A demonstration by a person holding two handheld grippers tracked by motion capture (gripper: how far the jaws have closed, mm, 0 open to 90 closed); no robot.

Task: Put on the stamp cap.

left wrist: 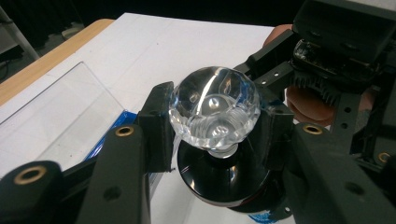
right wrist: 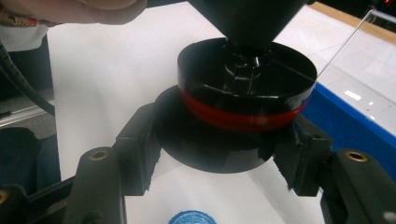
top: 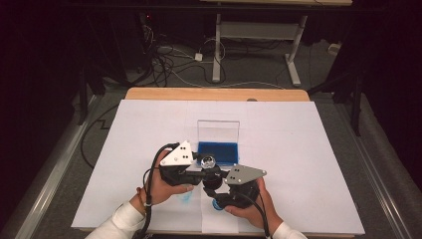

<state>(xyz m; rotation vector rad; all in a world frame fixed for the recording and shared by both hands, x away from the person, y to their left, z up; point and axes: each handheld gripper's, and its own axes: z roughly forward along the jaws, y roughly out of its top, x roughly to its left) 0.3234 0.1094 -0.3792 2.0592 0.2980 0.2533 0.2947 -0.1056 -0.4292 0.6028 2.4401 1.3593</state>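
- Left fingers (left wrist: 212, 135) shut tight on clear glass knob (left wrist: 214, 108), middle of frame: smooth, slippery, breakable.
- Right fingers (right wrist: 219, 154) squeezing stiff black round base (right wrist: 215, 144), lower middle.

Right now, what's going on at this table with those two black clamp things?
A person holds a gripper in each hand over a white-covered table. The left gripper clamps a clear faceted glass knob; the right gripper clamps the black round base below it. A clear box with a blue floor sits just behind.
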